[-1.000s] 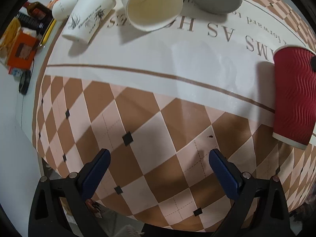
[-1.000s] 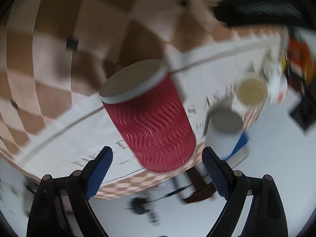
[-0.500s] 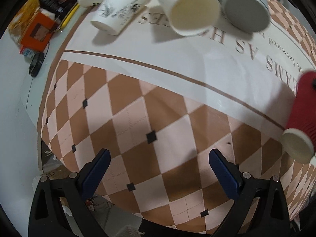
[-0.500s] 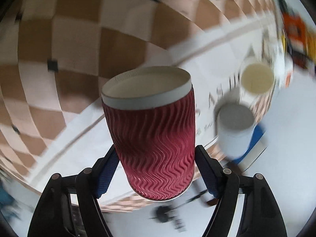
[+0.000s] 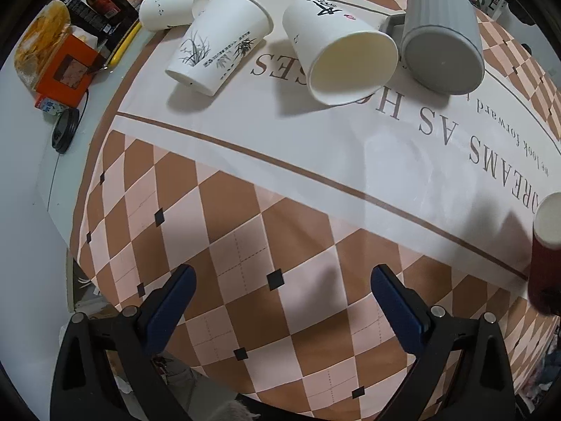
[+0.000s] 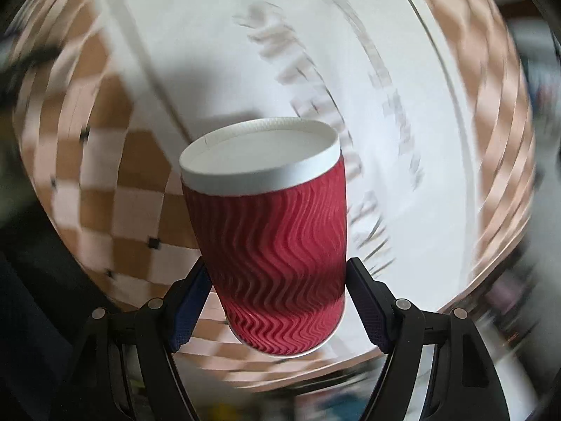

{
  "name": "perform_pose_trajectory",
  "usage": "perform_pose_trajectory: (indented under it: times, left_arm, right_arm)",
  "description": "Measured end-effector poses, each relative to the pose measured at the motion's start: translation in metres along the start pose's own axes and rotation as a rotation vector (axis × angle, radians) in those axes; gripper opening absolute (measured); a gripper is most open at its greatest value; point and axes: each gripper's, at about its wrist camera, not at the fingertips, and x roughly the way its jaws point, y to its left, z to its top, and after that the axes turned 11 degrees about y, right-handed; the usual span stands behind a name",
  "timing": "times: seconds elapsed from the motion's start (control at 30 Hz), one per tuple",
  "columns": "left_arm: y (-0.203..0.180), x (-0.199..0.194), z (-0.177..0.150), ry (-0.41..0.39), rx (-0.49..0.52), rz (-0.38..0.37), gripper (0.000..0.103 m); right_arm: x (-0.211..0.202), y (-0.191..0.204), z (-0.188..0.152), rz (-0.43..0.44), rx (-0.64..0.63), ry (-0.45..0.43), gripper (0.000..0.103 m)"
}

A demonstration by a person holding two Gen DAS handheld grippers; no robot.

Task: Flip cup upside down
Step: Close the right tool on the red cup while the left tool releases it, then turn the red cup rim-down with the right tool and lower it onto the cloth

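My right gripper (image 6: 278, 301) is shut on a red ribbed paper cup (image 6: 277, 245). It holds the cup in the air above the cloth, white flat base pointing away from the camera. The cup also shows at the right edge of the left wrist view (image 5: 547, 249), base uppermost. My left gripper (image 5: 280, 301) is open and empty over the checkered part of the tablecloth (image 5: 245, 245).
At the far side lie a white bamboo-print cup (image 5: 217, 56), a white cup with its mouth toward me (image 5: 343, 52), another white cup (image 5: 164, 8), and a grey ribbed cup (image 5: 441, 35). Bottles and an orange box (image 5: 66, 66) crowd the left table edge.
The right gripper closed on the red cup, lifted it and turned it so its base points up. The left gripper drew back a little and stayed open.
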Motion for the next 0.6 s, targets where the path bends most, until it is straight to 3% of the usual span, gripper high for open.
perform_pose_trajectory:
  times: [0.3, 0.5, 0.6]
  left_arm:
    - [-0.013, -0.011, 0.003, 0.001, 0.021, -0.015, 0.102]
    - [-0.025, -0.016, 0.003, 0.007, 0.039, -0.02, 0.102]
    - [-0.031, -0.018, -0.001, 0.008, 0.044, -0.026, 0.102]
  right_arm:
    - [0.011, -0.06, 0.013, 0.438, 0.325, 0.103, 0.078]
    - [0.011, -0.075, 0.009, 0.488, 0.353, 0.115, 0.081]
    - [0.021, -0.065, -0.002, 0.469, 0.366, 0.115, 0.09]
